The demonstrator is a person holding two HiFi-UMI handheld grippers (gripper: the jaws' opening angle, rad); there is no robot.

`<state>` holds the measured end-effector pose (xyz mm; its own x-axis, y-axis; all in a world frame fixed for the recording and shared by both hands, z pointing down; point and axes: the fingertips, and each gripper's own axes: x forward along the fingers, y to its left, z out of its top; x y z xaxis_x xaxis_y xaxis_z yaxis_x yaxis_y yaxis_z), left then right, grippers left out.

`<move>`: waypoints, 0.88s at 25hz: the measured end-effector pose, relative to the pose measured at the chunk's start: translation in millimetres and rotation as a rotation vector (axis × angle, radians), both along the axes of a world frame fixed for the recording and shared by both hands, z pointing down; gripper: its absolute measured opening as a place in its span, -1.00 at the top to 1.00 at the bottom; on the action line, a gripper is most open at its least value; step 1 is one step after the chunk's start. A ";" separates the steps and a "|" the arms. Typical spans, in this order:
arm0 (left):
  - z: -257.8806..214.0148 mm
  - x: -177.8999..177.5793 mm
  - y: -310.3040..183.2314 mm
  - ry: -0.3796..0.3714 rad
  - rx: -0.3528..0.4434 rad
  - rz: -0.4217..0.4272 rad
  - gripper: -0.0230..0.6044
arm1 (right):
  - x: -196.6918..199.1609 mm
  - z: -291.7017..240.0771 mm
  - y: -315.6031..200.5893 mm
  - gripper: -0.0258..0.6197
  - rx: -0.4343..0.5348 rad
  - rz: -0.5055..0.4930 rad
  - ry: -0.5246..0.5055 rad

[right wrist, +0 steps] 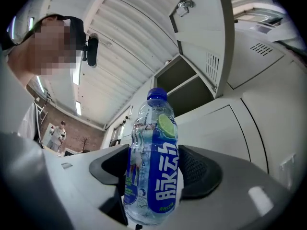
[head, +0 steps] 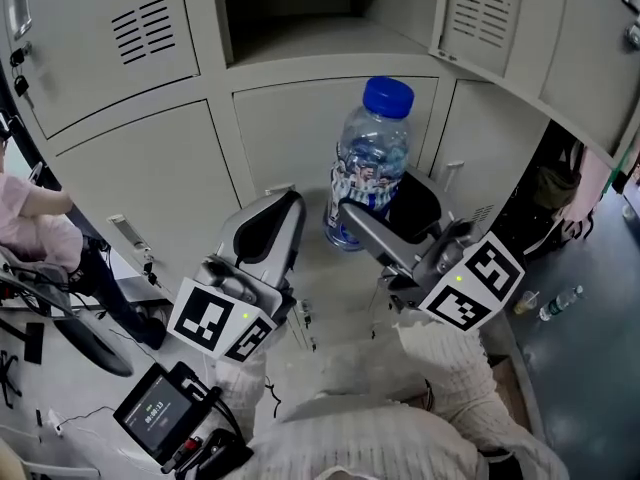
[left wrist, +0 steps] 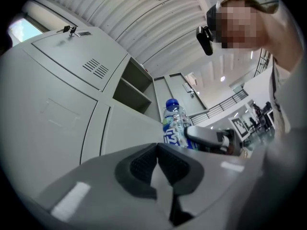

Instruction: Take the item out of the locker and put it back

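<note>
The right gripper (head: 380, 215) has its jaws wide on the bottle (head: 370, 158), holding it upright by the labelled lower body, just below the open locker (head: 300, 30). It looks nearly full, so weighty, and its thin, smooth plastic would likely dent or slip. That low hold seems sensible. The left gripper (head: 268, 223) has its jaws together, empty. The jaws hide the bottle's base, and the locker's inside is cut off.
</note>
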<state>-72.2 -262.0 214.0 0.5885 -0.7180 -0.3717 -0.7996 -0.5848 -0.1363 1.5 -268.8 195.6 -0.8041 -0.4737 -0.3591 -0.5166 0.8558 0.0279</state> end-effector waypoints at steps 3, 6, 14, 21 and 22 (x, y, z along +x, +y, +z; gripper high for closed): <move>5.6 -0.9 -2.6 0.016 -0.016 0.004 0.90 | 0.3 6.4 0.3 -0.09 -0.016 -0.003 -0.012; 6.2 -1.8 -3.5 0.025 -0.018 0.005 0.90 | 1.8 9.0 -0.2 -0.09 -0.022 -0.005 -0.031; 3.5 3.0 -5.0 0.021 -0.015 0.013 0.90 | 7.3 8.2 -3.0 -0.09 -0.026 -0.002 -0.037; 4.8 8.5 -7.9 0.003 -0.029 0.019 0.90 | 7.9 6.3 -2.3 -0.09 -0.026 -0.011 -0.039; 4.9 9.6 -8.2 0.000 -0.029 0.021 0.90 | 8.1 6.1 -2.6 -0.09 -0.026 -0.011 -0.038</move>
